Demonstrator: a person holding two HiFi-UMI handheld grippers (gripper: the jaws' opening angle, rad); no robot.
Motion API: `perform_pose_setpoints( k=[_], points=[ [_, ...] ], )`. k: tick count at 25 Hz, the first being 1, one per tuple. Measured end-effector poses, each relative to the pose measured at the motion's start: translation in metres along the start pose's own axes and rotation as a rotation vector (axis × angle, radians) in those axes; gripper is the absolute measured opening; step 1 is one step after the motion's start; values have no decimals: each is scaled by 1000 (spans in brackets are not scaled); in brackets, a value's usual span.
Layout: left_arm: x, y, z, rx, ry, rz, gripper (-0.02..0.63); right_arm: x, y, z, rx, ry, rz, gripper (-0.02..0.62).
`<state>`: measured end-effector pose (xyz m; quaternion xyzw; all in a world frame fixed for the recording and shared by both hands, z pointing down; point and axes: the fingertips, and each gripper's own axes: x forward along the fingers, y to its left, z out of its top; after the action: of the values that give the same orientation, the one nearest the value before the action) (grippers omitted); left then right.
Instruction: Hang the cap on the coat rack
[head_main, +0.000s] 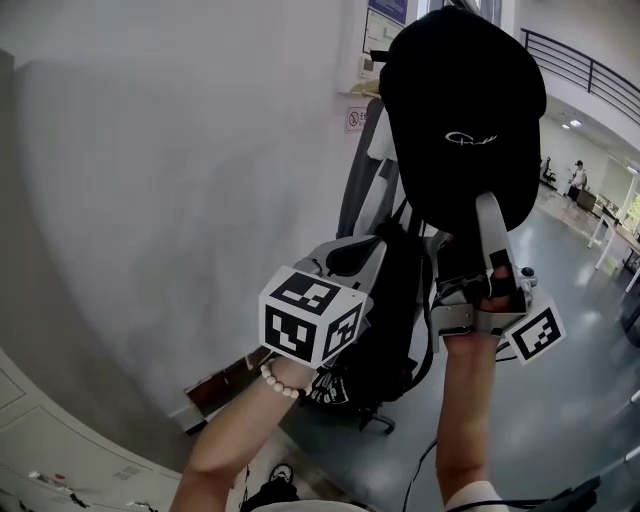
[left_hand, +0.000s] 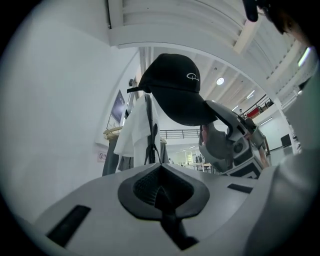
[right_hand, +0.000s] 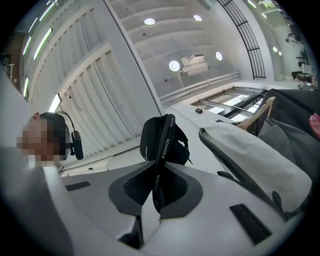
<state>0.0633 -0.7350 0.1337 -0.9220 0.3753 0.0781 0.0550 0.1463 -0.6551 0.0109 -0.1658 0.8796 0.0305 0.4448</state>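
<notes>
While left tool (left_hand: 161, 190) sits closed, empty, right tool (right_hand: 156, 192) clamps cap (head_main: 460, 110) brim, cap directly above.

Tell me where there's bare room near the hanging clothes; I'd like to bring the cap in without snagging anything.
Free: along the bare white wall left of the clothes, and over the open floor to their right. Crowded: the middle, where the white shirt, grey garment and black bag hang behind the left tool and the right tool gripping the cap.
</notes>
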Motion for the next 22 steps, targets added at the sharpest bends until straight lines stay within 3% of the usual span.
perform_pose_setpoints(
  k=[10,16,22],
  points=[
    [41,18,43,47,-68,-70,3,16,-39,-1,1,-27,-16,18],
    [48,25,27,34,-52,-99,3,2,-64,-10,26,-51,-59,18],
    [43,30,-5,-3,-18,-112,3,-50,-86,-49,95,-57,-155,18]
  ],
)
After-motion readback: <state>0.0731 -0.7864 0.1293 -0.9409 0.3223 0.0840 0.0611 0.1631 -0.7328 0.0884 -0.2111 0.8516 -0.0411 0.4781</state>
